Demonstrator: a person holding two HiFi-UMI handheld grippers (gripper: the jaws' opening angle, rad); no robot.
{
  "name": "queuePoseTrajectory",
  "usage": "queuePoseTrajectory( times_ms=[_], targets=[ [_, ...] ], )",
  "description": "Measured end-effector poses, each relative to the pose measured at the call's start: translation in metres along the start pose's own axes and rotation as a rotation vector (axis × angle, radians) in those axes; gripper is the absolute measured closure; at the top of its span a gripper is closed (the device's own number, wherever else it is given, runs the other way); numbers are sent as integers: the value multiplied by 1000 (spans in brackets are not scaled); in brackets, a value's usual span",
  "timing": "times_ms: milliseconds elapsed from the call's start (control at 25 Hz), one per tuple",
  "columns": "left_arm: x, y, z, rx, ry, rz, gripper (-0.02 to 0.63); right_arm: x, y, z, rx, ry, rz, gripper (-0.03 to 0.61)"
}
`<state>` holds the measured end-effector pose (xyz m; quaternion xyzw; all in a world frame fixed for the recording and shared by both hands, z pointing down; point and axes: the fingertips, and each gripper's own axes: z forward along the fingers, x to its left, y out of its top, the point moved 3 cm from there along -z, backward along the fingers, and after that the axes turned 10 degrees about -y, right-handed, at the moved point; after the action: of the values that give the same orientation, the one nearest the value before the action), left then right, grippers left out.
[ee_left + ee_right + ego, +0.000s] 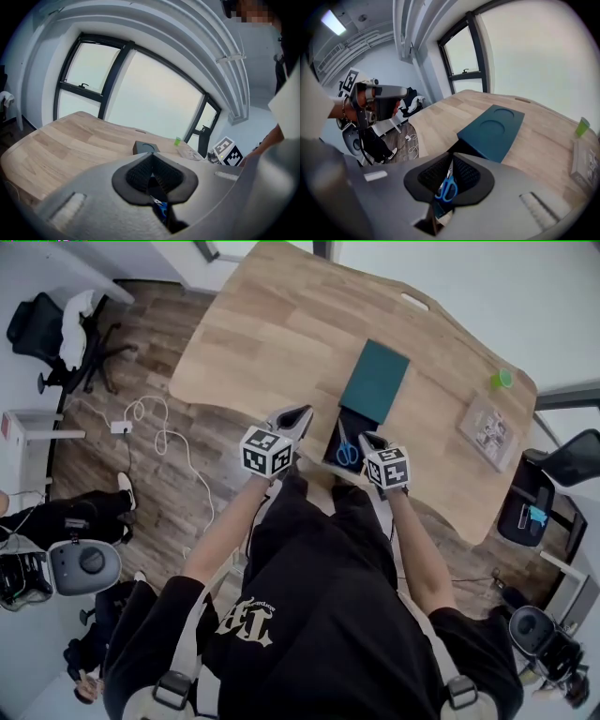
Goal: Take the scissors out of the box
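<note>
While the person leans over the near edge of the worktop (272, 324), both forearms reach forward and down, one on each side of an open black box (329, 440). The left gripper (298, 416) hangs just left of the box, pointing slightly downward, with its jaws together at the tips and nothing in them. The right gripper (372, 439) tilts more steeply over the box's near right corner, its jaws likewise meeting at the tips and empty. Blue-handled scissors (348, 454) lie inside the box, handles towards the person, and show through the slot behind the right gripper's jaws. A teal lid (375, 379) lies beyond the box, touching or overlapping its far end. The box sits close to the worktop's near edge, with bare wood to its left and far side. To the right, well apart, are a flat packet (487, 426) and a green cup (503, 379).
</note>
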<state>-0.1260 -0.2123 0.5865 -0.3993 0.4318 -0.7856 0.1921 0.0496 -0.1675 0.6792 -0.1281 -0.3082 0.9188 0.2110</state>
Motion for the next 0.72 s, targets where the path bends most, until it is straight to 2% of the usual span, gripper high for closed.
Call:
queuePoseTrajectory(
  times_ms=[280, 520, 720],
  targets=[
    [12, -11, -1, 48, -70, -1, 614, 18, -36, 20, 105, -33, 10, 448],
    [25, -16, -6, 82, -114, 1, 614, 28, -60, 34, 172, -90, -1, 420],
    [36, -17, -10, 98, -139, 6, 614, 35, -76, 47, 220, -125, 4, 425]
  ],
)
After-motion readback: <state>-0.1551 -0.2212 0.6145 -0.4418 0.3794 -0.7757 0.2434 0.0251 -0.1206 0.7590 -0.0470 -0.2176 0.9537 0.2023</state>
